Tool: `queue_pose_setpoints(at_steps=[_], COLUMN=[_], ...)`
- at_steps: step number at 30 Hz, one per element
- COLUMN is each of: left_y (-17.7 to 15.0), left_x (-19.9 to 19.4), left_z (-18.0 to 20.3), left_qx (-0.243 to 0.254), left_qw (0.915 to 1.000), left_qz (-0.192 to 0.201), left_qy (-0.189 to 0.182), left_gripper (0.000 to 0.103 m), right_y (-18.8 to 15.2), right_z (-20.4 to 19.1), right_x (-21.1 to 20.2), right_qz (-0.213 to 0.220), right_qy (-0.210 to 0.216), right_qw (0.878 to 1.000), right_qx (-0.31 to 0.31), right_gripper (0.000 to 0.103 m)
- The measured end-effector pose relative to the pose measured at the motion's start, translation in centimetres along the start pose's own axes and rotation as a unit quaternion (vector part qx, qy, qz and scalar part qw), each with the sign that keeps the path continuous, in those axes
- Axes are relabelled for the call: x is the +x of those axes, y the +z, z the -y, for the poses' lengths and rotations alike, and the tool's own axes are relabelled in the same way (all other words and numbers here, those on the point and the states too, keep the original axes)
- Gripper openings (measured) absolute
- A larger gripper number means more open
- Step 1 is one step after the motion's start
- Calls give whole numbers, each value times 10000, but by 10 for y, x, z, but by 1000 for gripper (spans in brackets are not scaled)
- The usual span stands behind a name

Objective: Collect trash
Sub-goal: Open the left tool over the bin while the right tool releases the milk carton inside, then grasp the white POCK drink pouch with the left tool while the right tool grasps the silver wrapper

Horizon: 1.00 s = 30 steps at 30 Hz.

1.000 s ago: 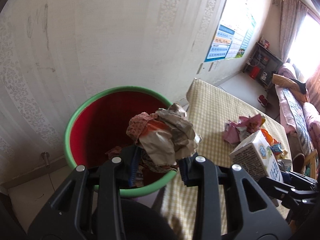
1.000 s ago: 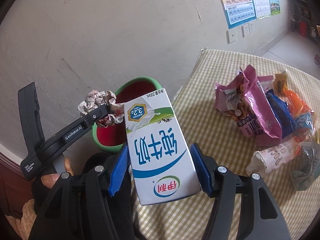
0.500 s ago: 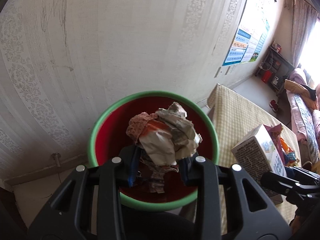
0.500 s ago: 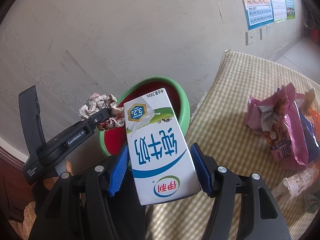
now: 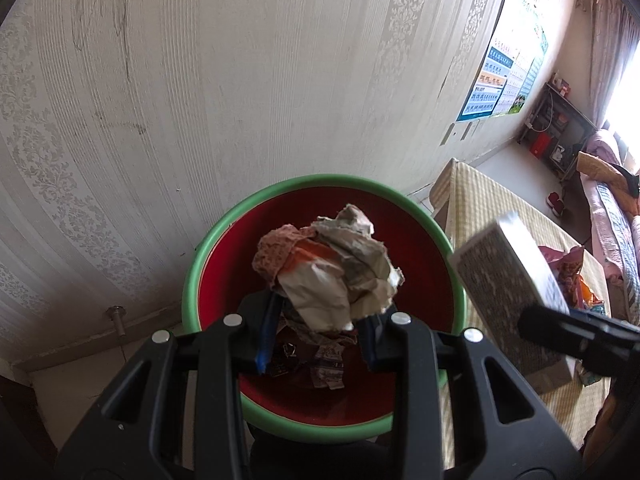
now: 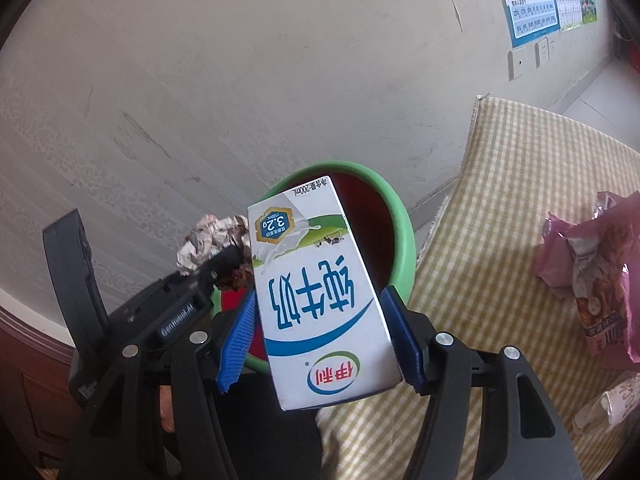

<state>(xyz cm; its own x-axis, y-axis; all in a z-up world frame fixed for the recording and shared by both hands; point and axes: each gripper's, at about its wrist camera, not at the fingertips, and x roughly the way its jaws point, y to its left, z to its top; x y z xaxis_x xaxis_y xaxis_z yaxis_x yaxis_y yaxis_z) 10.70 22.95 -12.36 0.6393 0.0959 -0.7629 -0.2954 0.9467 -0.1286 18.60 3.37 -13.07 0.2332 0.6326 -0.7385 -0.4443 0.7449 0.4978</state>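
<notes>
Your left hand-held gripper (image 5: 320, 336) is clamped on a crumpled paper wad (image 5: 332, 268), its blue pads squeezed in on both sides, and the wad hangs right over the open mouth of the green-rimmed red bin (image 5: 192, 280) by the wall. Down inside the bin, a few scraps of wrapper (image 5: 320, 360) lie on the bottom. Your right hand-held gripper (image 6: 320, 336) is clamped on a white milk carton (image 6: 316, 300), printed side facing the camera and upside down, blue pads pressed on its two long sides. The carton sits just beside the bin's rim, at the edge nearest the bench (image 6: 500, 200) with its yellow checked cloth. In the right wrist view, the wad pokes up just left of the carton's far end, the two nearly touching. Over on the bench, well apart from the bin, a pink snack bag (image 6: 592, 280) lies crumpled, with a pale wrapper (image 6: 608, 404) near the right edge of that view.
</notes>
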Motion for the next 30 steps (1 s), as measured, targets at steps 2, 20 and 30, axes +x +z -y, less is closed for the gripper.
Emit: queue_pose_setpoints(at_steps=[2,20,30], left_y=[-1,-15,-24], left_x=[2,-11,-22], left_z=[0,8,67], left_qx=[-17,-58,327], left_qw=[10000,9999,9989], left_qz=[-40,-78,-158], left_qy=[15,97,-305], left_gripper=[33,62,62], right_y=[5,-22,-94], right_z=[-1,30,151], right_x=[2,-57,-173], right_qz=[33,624,1361], right_qy=[29,-712,-2835], right_qw=[10000,9955,9449], right_qx=[43,68,913], right_gripper=[60,71,72])
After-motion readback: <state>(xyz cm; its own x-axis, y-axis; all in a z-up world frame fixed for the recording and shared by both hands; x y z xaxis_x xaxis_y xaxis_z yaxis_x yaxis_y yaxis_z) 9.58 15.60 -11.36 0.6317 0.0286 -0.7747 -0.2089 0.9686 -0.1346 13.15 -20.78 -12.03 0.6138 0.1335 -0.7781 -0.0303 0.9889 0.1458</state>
